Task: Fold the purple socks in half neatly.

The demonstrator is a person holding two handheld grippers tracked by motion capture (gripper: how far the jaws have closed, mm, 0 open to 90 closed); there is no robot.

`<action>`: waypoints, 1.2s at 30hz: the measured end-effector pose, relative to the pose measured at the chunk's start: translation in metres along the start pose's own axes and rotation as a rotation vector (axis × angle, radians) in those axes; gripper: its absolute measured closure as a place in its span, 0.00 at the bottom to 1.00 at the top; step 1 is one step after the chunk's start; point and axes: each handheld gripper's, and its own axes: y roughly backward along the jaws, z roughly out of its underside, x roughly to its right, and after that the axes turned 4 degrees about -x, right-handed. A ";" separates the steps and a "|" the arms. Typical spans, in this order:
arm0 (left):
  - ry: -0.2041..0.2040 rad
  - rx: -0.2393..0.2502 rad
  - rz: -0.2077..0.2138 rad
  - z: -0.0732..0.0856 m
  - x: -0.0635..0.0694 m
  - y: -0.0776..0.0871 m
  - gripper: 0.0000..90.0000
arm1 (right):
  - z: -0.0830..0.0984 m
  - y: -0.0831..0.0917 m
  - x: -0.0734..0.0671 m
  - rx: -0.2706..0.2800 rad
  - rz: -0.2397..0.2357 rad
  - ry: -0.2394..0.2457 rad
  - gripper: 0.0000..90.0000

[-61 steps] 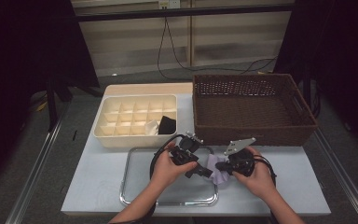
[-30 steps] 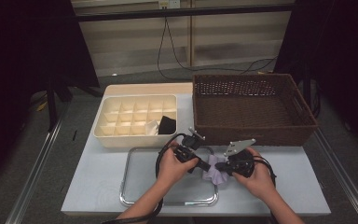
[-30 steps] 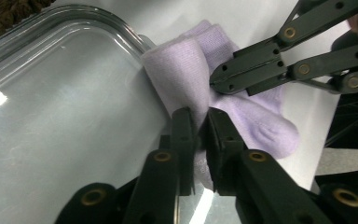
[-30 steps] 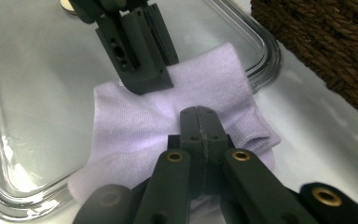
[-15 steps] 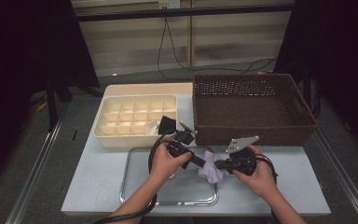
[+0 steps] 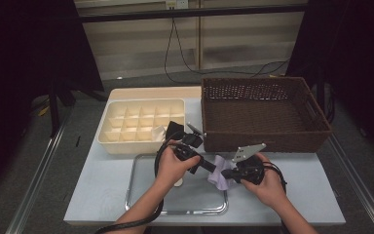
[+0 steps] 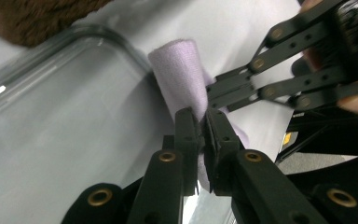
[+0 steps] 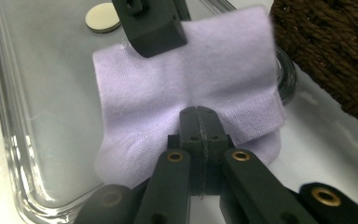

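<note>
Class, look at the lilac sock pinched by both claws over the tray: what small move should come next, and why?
Probably lift the sock a little and carry it toward the divided organiser box. Both the left claw and the right claw are shut on the folded sock, which hangs over the tray's right edge, and another folded item already sits in the box.
</note>
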 end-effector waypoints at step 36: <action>-0.072 -0.007 -0.041 -0.007 0.021 -0.050 0.88 | -0.001 0.031 0.013 0.102 0.102 -0.053 0.97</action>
